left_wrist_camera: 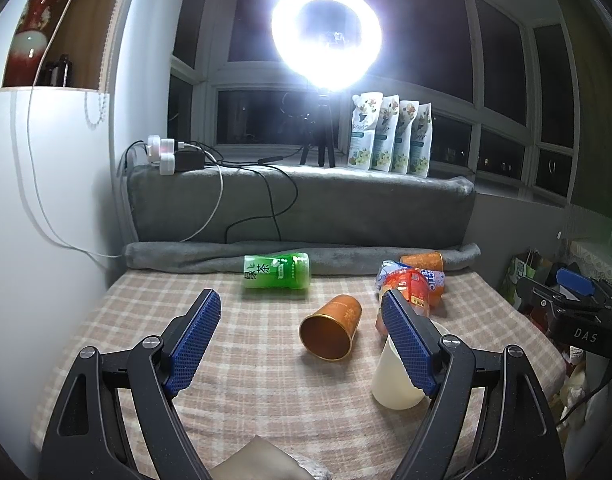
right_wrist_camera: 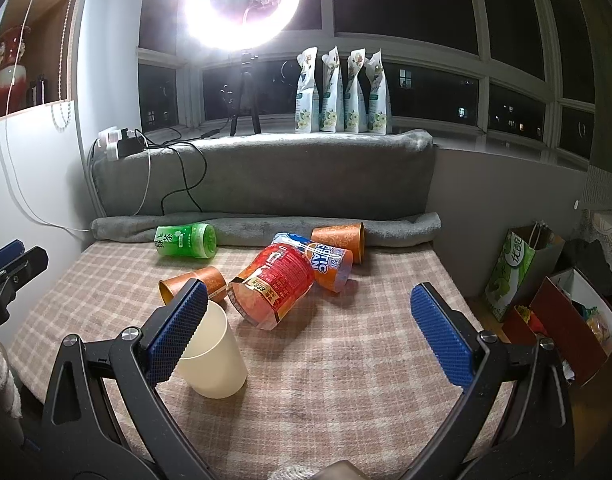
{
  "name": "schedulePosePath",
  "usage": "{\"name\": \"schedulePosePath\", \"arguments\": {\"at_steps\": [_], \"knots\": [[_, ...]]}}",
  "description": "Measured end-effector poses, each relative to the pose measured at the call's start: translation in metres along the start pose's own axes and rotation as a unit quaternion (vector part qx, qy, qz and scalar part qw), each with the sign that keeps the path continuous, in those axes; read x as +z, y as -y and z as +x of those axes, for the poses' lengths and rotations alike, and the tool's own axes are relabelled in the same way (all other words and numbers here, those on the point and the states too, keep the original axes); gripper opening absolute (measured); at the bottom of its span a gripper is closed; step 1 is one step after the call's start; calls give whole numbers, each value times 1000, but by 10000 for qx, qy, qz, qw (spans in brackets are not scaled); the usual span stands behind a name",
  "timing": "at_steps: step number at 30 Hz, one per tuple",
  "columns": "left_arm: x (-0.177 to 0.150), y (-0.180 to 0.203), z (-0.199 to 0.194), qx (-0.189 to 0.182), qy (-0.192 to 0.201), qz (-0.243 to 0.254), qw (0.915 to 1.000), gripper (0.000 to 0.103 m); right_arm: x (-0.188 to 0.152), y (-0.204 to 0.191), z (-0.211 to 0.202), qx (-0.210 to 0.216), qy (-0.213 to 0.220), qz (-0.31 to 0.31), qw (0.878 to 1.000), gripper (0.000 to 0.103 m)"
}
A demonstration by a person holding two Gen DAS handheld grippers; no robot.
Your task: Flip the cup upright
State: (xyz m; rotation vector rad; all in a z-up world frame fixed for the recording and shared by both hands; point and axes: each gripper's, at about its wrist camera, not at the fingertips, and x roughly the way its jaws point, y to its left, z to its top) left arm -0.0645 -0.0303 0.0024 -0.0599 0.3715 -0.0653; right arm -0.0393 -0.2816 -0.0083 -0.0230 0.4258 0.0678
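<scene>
Several cups lie on their sides on the checked cloth (left_wrist_camera: 245, 360): a green cup (left_wrist_camera: 277, 271) at the back, an orange cup (left_wrist_camera: 330, 333) with its mouth toward me, a red cup (right_wrist_camera: 271, 290), a blue-and-orange cup (right_wrist_camera: 326, 260) and a second orange cup (right_wrist_camera: 340, 240) by the grey roll. A cream cup (right_wrist_camera: 211, 354) stands upright, also in the left wrist view (left_wrist_camera: 396, 376). My left gripper (left_wrist_camera: 301, 342) is open above the cloth, the near orange cup between its fingers' lines. My right gripper (right_wrist_camera: 310, 332) is open, its left finger (right_wrist_camera: 177, 328) in front of the cream cup.
A grey rolled blanket (right_wrist_camera: 265, 228) and padded backrest (right_wrist_camera: 265, 176) bound the far side. A ring light on a tripod (right_wrist_camera: 241, 4), several pouches (right_wrist_camera: 342, 92) and a power strip with cables (right_wrist_camera: 121, 144) sit on the sill. Bags (right_wrist_camera: 514, 272) stand on the floor at right.
</scene>
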Motion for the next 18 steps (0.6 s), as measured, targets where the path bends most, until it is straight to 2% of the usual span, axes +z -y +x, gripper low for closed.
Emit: {"name": "schedulePosePath", "arguments": {"at_steps": [18], "knots": [[-2, -2, 1, 70, 57, 19, 10000, 83, 0, 1, 1, 4, -9, 4, 10000, 103]]}}
